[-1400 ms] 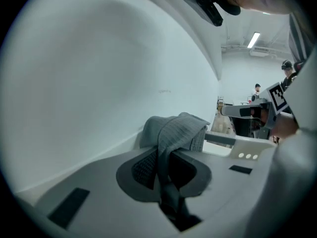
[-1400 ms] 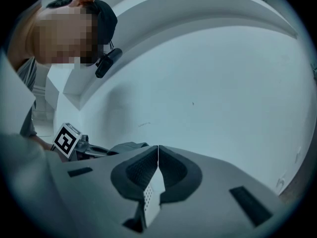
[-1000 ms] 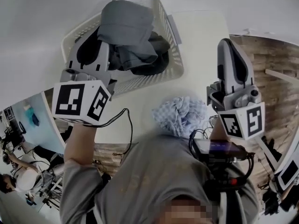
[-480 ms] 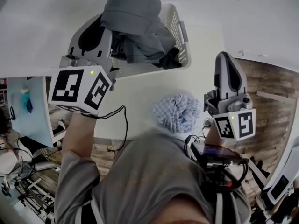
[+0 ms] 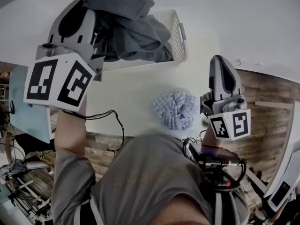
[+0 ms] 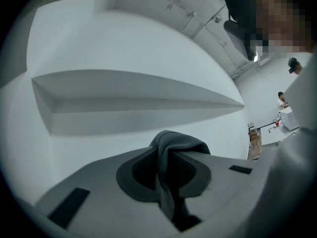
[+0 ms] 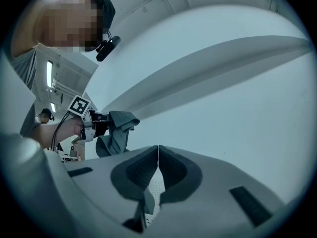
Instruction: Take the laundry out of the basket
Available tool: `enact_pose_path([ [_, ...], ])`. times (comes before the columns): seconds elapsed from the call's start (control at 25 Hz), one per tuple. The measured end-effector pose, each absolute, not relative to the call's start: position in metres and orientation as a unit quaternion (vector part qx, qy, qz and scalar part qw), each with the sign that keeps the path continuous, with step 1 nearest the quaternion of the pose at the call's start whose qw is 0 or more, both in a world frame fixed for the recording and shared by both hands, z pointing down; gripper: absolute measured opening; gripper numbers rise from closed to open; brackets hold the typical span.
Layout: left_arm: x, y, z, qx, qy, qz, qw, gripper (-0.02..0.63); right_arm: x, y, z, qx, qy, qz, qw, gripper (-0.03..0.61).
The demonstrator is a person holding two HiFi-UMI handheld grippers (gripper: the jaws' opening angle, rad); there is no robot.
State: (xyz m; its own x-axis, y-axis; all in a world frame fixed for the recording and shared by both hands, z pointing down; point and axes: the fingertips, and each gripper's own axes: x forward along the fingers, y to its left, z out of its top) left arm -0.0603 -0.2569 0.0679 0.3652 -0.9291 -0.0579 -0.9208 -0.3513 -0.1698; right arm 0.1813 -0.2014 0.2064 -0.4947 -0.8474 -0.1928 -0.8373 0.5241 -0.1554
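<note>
Your left gripper (image 6: 166,155) has hoisted the grey garment (image 5: 131,32) higher, jaws clamped on a fold of it. It looks almost clear of the basket (image 5: 180,32). Your right gripper (image 7: 158,157) has its jaws together, with nothing in them.

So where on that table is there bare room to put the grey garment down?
The white table is bare between the basket and the blue checked cloth, and left of that cloth. It is crowded over the basket, where the grey garment hangs.

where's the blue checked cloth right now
The blue checked cloth lies on the white table in the head view, below the basket, just left of the right gripper.
</note>
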Motion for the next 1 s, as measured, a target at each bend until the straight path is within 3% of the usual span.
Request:
enact_pose_path([
  [0.6,-0.082,-0.118,-0.031,-0.799,0.581,0.058,0.142,0.037,0.147,-0.126,0.168,-0.429,0.890,0.013,0.153,0.009],
  [1.0,-0.107,-0.061,-0.012,-0.813,0.562,0.060,0.138,0.037,0.119,-0.086,0.180,-0.431,0.893,0.017,0.128,0.009],
])
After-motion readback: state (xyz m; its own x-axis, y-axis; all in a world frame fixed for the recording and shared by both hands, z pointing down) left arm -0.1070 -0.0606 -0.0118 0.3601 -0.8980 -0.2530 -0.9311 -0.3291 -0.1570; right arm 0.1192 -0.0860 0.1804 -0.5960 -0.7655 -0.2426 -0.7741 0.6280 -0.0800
